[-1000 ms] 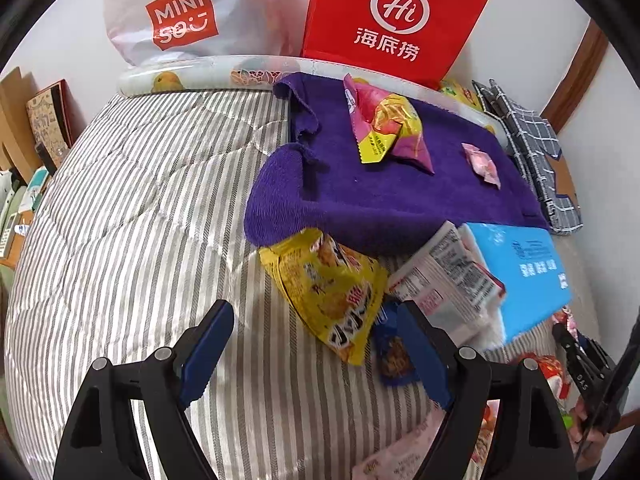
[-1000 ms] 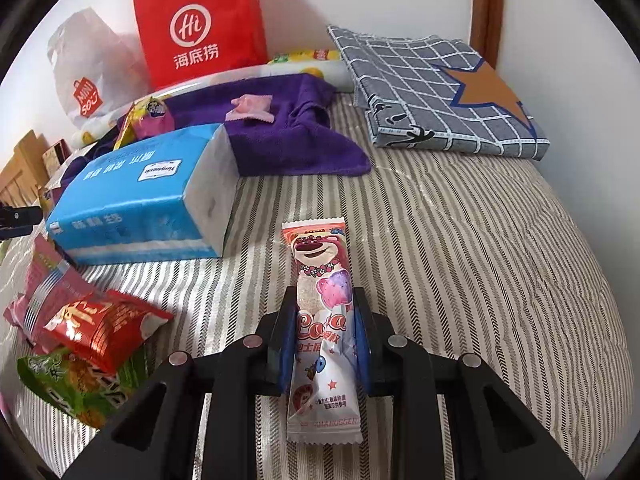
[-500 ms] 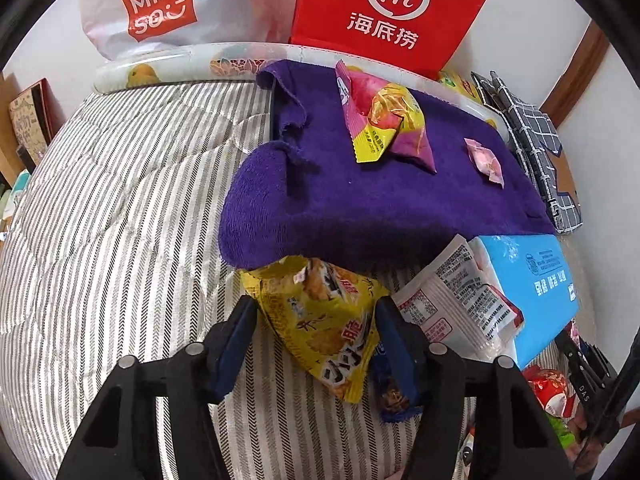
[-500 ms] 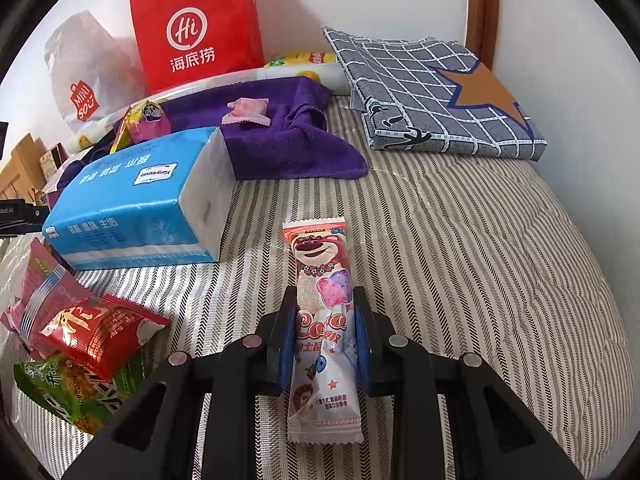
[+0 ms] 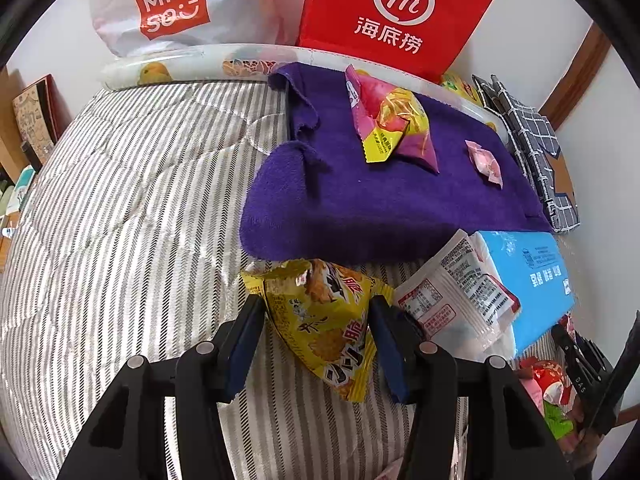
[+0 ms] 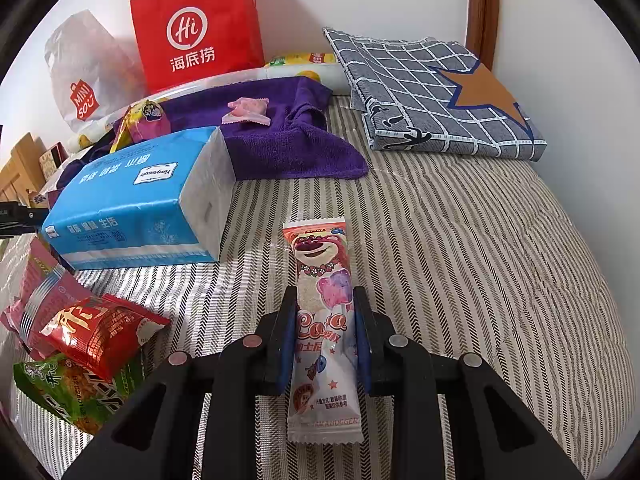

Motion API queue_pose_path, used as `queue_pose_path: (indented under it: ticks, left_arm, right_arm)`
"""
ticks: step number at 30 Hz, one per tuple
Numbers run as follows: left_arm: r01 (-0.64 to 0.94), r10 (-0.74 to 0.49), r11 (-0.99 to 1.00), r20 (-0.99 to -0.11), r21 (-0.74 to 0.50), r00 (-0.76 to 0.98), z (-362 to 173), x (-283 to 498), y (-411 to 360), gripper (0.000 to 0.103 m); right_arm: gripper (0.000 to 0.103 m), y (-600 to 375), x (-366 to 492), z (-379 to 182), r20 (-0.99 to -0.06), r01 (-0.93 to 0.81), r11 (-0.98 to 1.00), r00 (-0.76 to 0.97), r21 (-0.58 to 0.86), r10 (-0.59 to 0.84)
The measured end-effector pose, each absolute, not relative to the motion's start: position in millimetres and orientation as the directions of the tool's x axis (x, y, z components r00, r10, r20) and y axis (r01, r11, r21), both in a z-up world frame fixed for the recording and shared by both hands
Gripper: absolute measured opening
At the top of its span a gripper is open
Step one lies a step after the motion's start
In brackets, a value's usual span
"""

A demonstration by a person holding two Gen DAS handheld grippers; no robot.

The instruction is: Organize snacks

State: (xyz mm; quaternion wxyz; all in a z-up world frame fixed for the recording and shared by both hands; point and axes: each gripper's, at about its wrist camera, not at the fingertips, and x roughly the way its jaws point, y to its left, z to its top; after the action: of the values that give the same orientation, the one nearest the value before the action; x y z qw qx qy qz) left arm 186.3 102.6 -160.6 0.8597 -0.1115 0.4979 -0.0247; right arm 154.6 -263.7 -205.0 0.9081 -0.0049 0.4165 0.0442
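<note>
On the striped bed, a yellow snack bag [image 5: 328, 332] lies just in front of the purple towel [image 5: 380, 208]. My left gripper [image 5: 316, 304] straddles it with jaws closing, and both pads press its sides, so the bag bulges. On the towel rest a pink-and-yellow snack bag [image 5: 392, 124] and a small pink candy [image 5: 486, 164]. My right gripper [image 6: 325, 296] is shut on a long pink bear-print snack packet [image 6: 320, 256] that points away over the bed.
A blue tissue pack [image 6: 132, 196] lies beside the towel with a white packet [image 5: 452, 300] leaning on it. Red [image 6: 100, 328] and green [image 6: 68, 392] snack bags lie near the left. A red paper bag [image 5: 396, 12], a white shopping bag [image 5: 172, 4] and a folded checked cloth [image 6: 432, 92] line the wall.
My left gripper moved forward over the yellow snack bag and its jaws narrowed onto it, crumpling the bag. The right gripper and its packet stayed put.
</note>
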Motion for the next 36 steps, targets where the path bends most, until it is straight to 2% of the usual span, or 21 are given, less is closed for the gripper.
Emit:
queue_pose_path:
  ticks: [8,13,36]
  left_arm:
    - [-0.06,-0.167,0.971,-0.84,-0.23,0.516,-147,174,98,0.052]
    - [-0.039,-0.174,0.973,-0.829,-0.229,0.532,-136,164,91,0.052]
    - [0.059,-0.228,0.968,-0.767,-0.242,0.6,-75,113,55,0.052]
  right_arm:
    - [0.024,-258,150,-203,-0.748,-0.083,0.996,0.662,-0.01,0.048]
    - [0.023,-261,141,-197,-0.749,-0.06,0.997,0.658,0.04,0.07]
    - [0.023,-265,74,-101,-0.613,-0.056,0.99,0.78,0.133,0.127]
